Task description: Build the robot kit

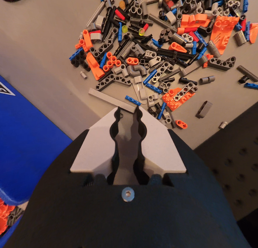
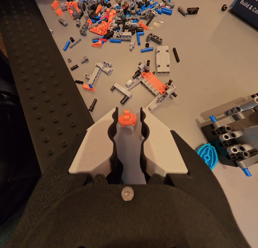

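Note:
In the left wrist view, my left gripper [image 1: 127, 108] is shut on the near end of a long flat grey bar [image 1: 108, 98]. The bar sticks out to the upper left over the grey table [image 1: 41, 48], just short of a big pile of loose orange, blue, grey and black building pieces [image 1: 160, 38]. In the right wrist view, my right gripper [image 2: 129, 110] is open. A small orange gear piece [image 2: 127, 118] lies on the table between its fingertips, apart from both pads.
A partly built orange and grey assembly [image 2: 155, 82] and a grey panel [image 2: 162, 59] lie ahead of the right gripper. A grey and black model [image 2: 234, 136] with a light blue wheel [image 2: 208, 155] stands at right. A black studded mat [image 2: 34, 73] runs along the left. A blue box [image 1: 27, 143] sits left of the left gripper. The grippers' ends are close to 35 centimetres from one another.

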